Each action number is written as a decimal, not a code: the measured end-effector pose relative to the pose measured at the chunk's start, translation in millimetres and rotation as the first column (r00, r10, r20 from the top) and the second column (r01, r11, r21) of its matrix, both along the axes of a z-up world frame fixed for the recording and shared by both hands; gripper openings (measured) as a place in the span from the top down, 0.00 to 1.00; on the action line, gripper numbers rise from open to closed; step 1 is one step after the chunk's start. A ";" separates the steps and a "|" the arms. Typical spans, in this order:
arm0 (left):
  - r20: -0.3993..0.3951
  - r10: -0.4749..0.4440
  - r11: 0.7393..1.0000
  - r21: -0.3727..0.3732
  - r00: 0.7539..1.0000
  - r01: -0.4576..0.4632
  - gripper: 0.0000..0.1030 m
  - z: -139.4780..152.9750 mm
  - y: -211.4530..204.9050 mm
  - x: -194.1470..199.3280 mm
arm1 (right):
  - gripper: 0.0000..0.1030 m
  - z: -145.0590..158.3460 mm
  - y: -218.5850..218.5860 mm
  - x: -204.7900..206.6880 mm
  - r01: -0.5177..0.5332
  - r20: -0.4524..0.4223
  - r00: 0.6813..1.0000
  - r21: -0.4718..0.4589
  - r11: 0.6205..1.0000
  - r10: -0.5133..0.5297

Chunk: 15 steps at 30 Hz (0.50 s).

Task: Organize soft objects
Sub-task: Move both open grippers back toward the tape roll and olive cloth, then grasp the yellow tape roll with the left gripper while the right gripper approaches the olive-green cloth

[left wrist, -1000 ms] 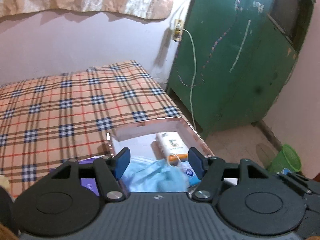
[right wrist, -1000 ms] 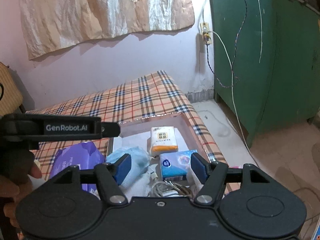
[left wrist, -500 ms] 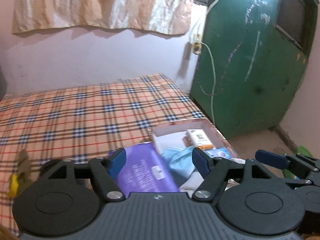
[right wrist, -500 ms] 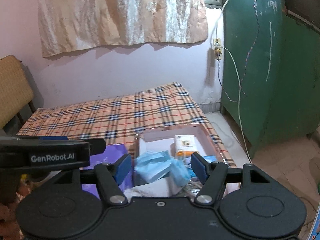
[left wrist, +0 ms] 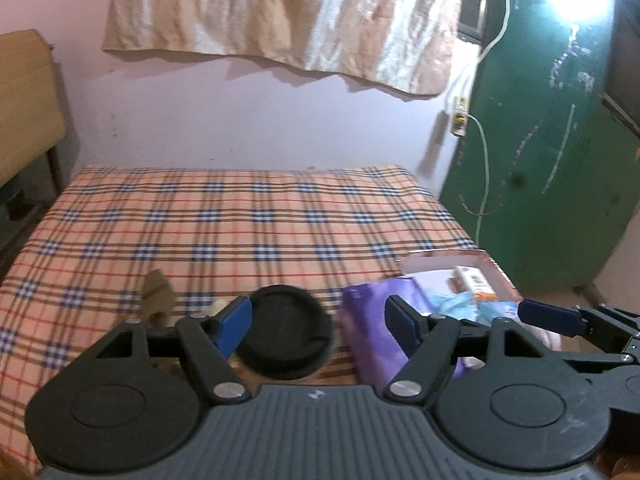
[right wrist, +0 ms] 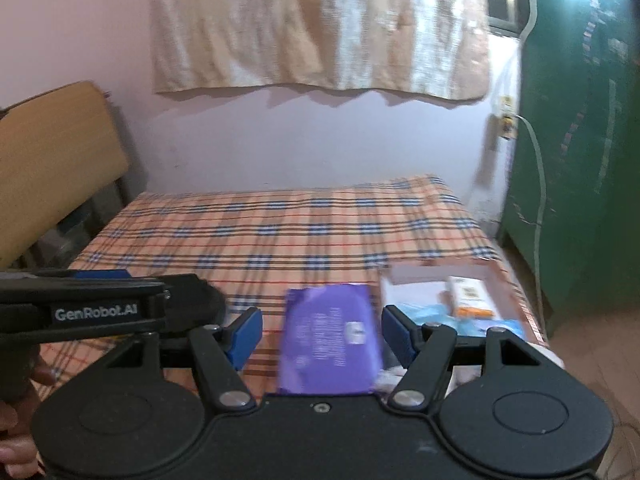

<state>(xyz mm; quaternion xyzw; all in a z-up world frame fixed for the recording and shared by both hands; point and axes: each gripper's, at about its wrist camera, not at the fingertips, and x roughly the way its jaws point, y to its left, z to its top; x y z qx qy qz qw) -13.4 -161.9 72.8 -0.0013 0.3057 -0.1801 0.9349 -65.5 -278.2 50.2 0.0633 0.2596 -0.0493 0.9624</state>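
Observation:
A purple soft pack (right wrist: 330, 336) lies on the plaid bed (right wrist: 280, 232), also in the left wrist view (left wrist: 366, 320). To its right a shallow box (right wrist: 496, 276) holds blue face masks (right wrist: 426, 312), an orange-white tissue pack (right wrist: 470, 298) and other packs. A black round pad (left wrist: 286, 332) lies left of the purple pack. My left gripper (left wrist: 318, 320) is open and empty above the black pad. My right gripper (right wrist: 322, 330) is open and empty above the purple pack.
A green cabinet (left wrist: 560, 160) stands to the right of the bed, with a white cable (left wrist: 486, 168) hanging from a wall socket. A wooden chair (right wrist: 48, 168) stands at the left. A brown scrap (left wrist: 158, 294) lies on the bed near the left fingertip.
Both grippers have swung left, from over the box towards the purple pack and the black pad. Both stay open and empty.

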 end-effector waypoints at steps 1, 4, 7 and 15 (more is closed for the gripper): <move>0.003 0.011 1.000 0.002 1.000 -0.011 0.27 0.7 5.9 -0.4 | 0.24 0.6 6.5 2.2 -0.012 0.000 1.000 -0.003 1.000 0.012; 0.008 0.042 0.999 0.006 0.999 -0.042 0.27 2.6 21.1 -0.2 | 0.24 2.2 26.2 10.3 -0.052 -0.003 0.999 -0.012 0.999 0.052; 0.009 0.072 0.997 -0.001 0.997 -0.072 0.27 3.4 38.3 -1.2 | 0.24 3.1 44.0 17.4 -0.084 -0.005 0.996 -0.014 0.996 0.084; -0.004 0.144 0.990 -0.011 0.990 -0.144 0.27 0.5 77.1 0.3 | 0.24 2.6 88.9 33.7 -0.174 -0.016 0.985 -0.035 0.984 0.174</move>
